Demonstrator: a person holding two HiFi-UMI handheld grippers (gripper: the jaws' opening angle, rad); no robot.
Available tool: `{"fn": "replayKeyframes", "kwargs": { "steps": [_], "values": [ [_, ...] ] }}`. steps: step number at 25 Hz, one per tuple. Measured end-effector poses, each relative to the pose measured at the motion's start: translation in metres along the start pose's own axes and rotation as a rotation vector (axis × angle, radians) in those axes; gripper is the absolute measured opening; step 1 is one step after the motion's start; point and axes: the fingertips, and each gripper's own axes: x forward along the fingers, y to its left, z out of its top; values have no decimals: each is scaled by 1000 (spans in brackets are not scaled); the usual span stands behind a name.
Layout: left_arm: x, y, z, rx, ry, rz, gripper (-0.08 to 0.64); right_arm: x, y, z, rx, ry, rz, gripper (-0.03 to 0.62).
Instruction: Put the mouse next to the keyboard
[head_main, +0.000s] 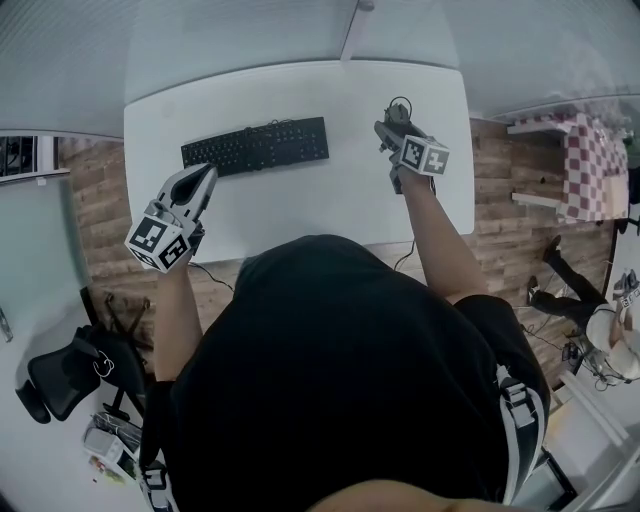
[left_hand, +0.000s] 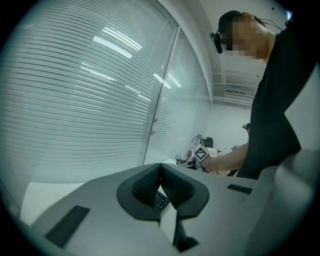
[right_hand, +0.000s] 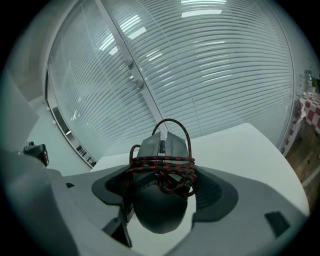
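Observation:
A black keyboard (head_main: 256, 146) lies on the white desk (head_main: 300, 215) at its left half. My right gripper (head_main: 392, 128) is over the desk's right side, shut on a dark grey mouse (right_hand: 161, 190) wrapped in its red-and-black braided cable (right_hand: 162, 166). In the head view the mouse (head_main: 397, 116) shows just beyond the gripper's marker cube. My left gripper (head_main: 207, 176) hovers near the desk's front left edge, just in front of the keyboard's left end, its jaws closed together with nothing held. A sliver of keyboard (left_hand: 160, 200) shows past them.
Frosted glass walls with blinds (right_hand: 200, 75) stand behind the desk. A black office chair (head_main: 70, 375) sits at the lower left. A checkered-cloth table (head_main: 590, 160) is at the right. A person crouches on the floor at far right (head_main: 600, 320).

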Motion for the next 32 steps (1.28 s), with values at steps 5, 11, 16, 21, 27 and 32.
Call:
{"fn": "replayKeyframes", "kwargs": {
  "steps": [5,11,16,21,27,32],
  "values": [
    [-2,5,-3,-10,4,11,20,11,-7,-10,-1,31,-17,405],
    [-5,11,-9,-22,9,22,21,25,-15,-21,13,64,-32,405],
    [-7,18,-12,-26,21,35,21,38,-23,-28,26,87,-50,405],
    [-11,25,-16,-31,28,43,20,51,-28,-38,20,116,-70,405],
    [-17,31,-17,-38,35,54,21,65,-31,-53,-17,157,-101,405],
    [-20,34,-23,-46,43,58,21,76,-34,-66,-41,188,-129,405]
  ]
}}
